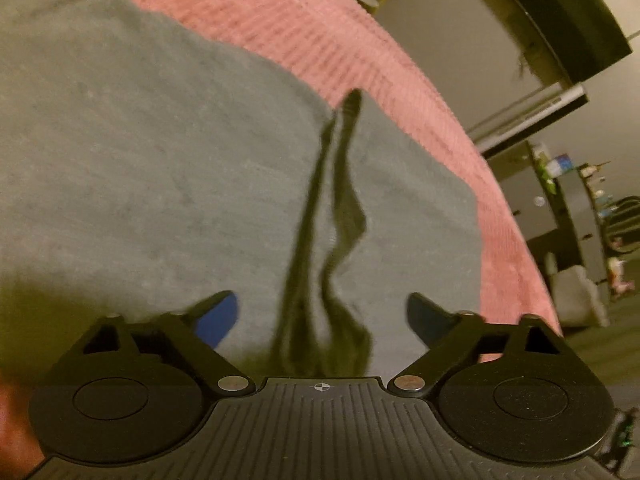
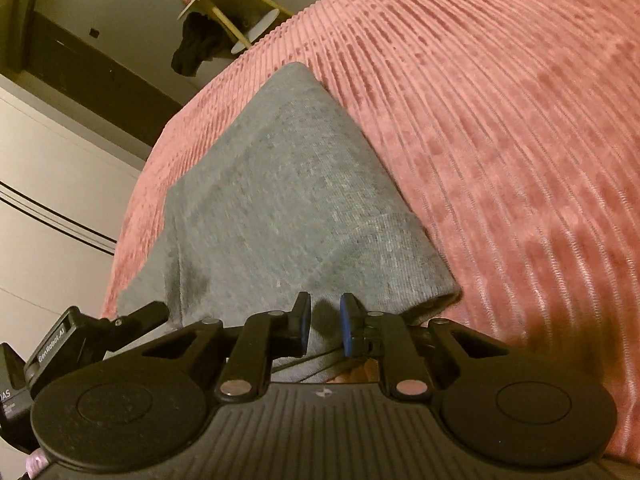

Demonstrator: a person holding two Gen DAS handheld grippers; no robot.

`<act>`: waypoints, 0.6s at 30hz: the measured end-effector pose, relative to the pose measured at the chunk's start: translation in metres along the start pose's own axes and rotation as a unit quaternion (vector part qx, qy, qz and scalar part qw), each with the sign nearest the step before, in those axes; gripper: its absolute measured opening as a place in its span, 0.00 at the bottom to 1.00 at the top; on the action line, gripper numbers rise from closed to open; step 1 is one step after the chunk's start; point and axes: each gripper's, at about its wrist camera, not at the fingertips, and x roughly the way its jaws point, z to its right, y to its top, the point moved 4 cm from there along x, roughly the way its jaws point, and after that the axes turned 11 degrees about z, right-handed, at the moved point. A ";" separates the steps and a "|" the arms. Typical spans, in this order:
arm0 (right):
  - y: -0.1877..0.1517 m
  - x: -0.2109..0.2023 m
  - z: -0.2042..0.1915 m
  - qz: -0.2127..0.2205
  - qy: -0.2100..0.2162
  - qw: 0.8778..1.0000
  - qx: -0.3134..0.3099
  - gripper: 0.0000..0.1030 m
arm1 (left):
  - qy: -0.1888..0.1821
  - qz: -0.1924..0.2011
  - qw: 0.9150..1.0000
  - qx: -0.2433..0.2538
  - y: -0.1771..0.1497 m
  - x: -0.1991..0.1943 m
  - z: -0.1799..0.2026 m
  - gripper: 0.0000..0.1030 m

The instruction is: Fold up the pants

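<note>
Grey sweatpants point(image 1: 160, 160) lie flat on a pink ribbed bedspread point(image 1: 304, 20). Two black drawstring ends point(image 1: 320, 240) trail over the grey cloth and run down between the fingers of my left gripper point(image 1: 322, 312). That gripper is open, its blue pads wide apart and touching neither string nor cloth. In the right wrist view a folded section of the pants point(image 2: 288, 184) stretches away toward the bed's edge. My right gripper point(image 2: 325, 320) sits at the near edge of this section, its jaws narrowed to a small gap with grey cloth pinched between the blue pads.
The left tool's black housing point(image 2: 64, 344) pokes in at the lower left of the right wrist view. Past the bed's edge are a white wall point(image 2: 48, 184), a round wooden side table point(image 2: 224, 4) with dark cloth hanging from it, and shelving point(image 1: 576, 208).
</note>
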 end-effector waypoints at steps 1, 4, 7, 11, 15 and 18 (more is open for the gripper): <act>0.000 0.001 0.000 -0.001 0.002 1.000 0.000 0.16 | -0.007 -0.010 1.000 -0.013 0.000 0.002 -0.003 0.76; 0.000 0.004 0.000 -0.003 0.008 1.000 0.006 0.17 | -0.024 -0.033 0.998 -0.054 -0.001 0.015 -0.007 0.61; 0.000 0.005 0.002 -0.004 0.013 1.000 0.015 0.17 | -0.028 -0.039 0.997 -0.059 -0.003 0.026 -0.005 0.48; 0.000 0.003 0.003 -0.001 0.022 0.999 0.026 0.22 | -0.016 -0.038 0.997 -0.068 -0.007 0.032 -0.005 0.17; 0.008 -0.017 0.014 0.058 0.093 0.990 0.085 0.33 | -0.023 -0.011 0.998 -0.057 -0.007 0.018 -0.005 0.15; 0.011 -0.028 0.024 0.091 0.112 0.982 0.121 0.33 | -0.032 0.008 0.998 -0.055 -0.005 0.002 -0.009 0.15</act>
